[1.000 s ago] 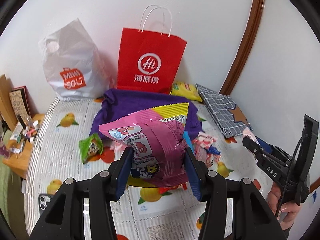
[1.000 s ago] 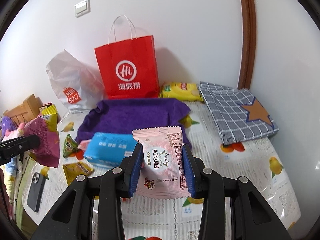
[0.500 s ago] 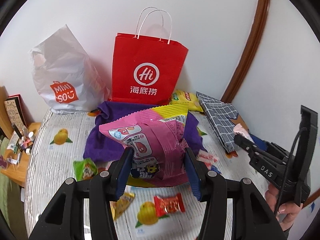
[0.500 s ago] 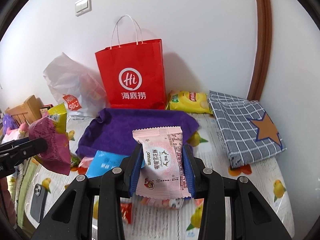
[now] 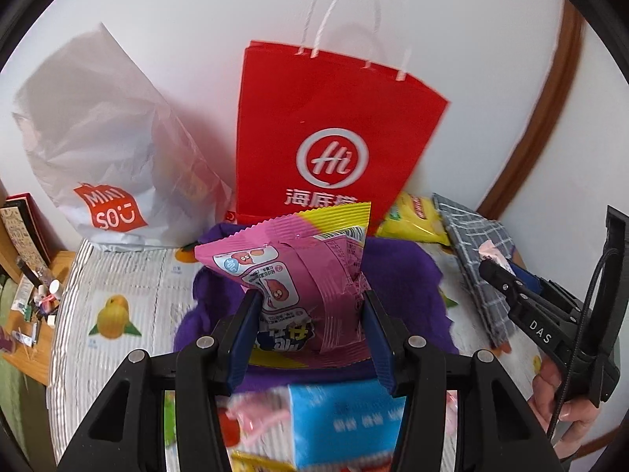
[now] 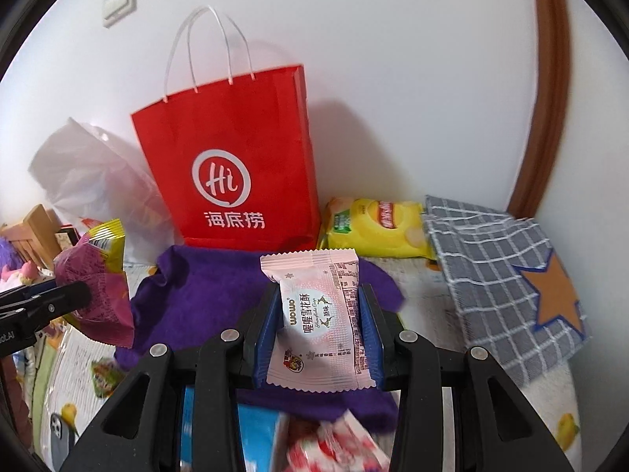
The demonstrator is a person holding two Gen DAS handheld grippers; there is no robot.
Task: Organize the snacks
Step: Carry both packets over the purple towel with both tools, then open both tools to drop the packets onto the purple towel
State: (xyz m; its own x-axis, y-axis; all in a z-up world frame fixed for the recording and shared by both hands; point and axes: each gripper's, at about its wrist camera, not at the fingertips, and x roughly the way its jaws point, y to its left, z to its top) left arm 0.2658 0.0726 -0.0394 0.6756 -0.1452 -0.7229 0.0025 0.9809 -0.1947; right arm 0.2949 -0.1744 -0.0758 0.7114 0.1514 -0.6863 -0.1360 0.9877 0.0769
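At the far left a wooden side table (image 5: 23, 338) holds small clutter, beside the counter (image 5: 129, 287) with its fruit-print cover. Against the wall stands a white plastic bag (image 5: 98, 149), and just right of it an upright red paper bag (image 5: 326, 137) with white handles. In front of the red bag a purple cloth (image 6: 204, 295) lies spread on the counter.

The left gripper (image 5: 310, 326) is clenched on a pink and yellow snack bag (image 5: 298, 275), its blue pads pressing both sides and holding it upright above the purple cloth. Below it, a blue pack (image 5: 346, 421) lies at the near edge of the cloth.

The right gripper (image 6: 320, 332) is clamped on a pale pink snack packet (image 6: 320, 318), held upright over the cloth's right part; in the left wrist view a hand (image 5: 566, 405) carries this gripper at the frame's right edge. Small red-and-white wrappers (image 6: 334, 448) lie blurred below it.

Further right a yellow chip bag (image 6: 377, 228) rests near the wall, touching a grey checked cloth (image 6: 499, 275) with an orange star.
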